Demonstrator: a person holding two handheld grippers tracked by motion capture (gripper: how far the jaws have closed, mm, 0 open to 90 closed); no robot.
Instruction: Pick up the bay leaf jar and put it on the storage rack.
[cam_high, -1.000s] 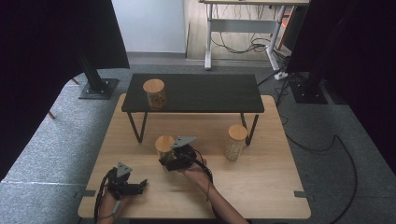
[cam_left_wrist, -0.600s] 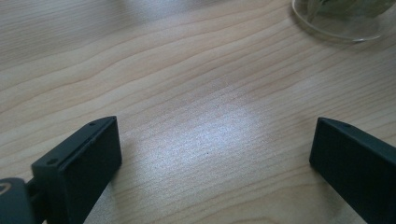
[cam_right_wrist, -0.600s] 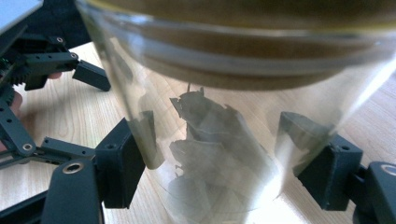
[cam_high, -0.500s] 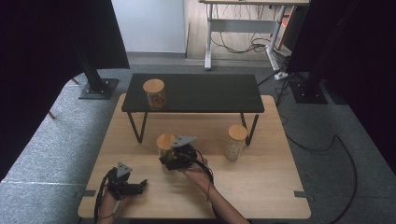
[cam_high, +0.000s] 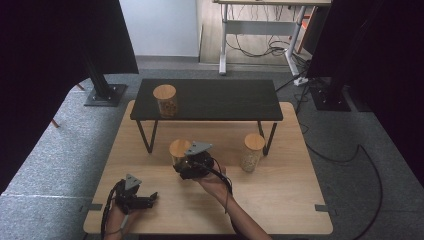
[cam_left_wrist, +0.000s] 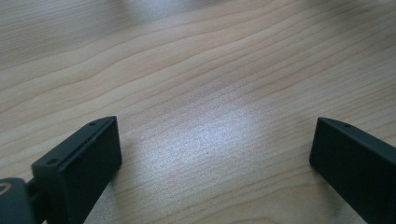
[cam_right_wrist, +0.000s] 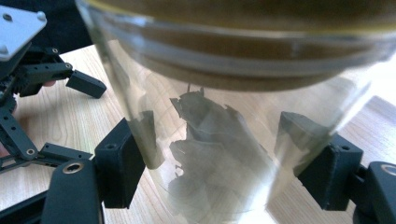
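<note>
Right gripper (cam_right_wrist: 219, 177): jaws clamped on glass jar (cam_right_wrist: 224, 140), wooden lid, dark flakes inside; jar at centre of wooden table (cam_high: 280, 200), in front of black shelf (cam_high: 220, 100). Left gripper (cam_left_wrist: 215, 163): jaws wide apart, nothing between, low over bare tabletop near front left corner. Second jar (cam_high: 165, 100) on shelf; third jar (cam_high: 252, 151) beside shelf leg.
</note>
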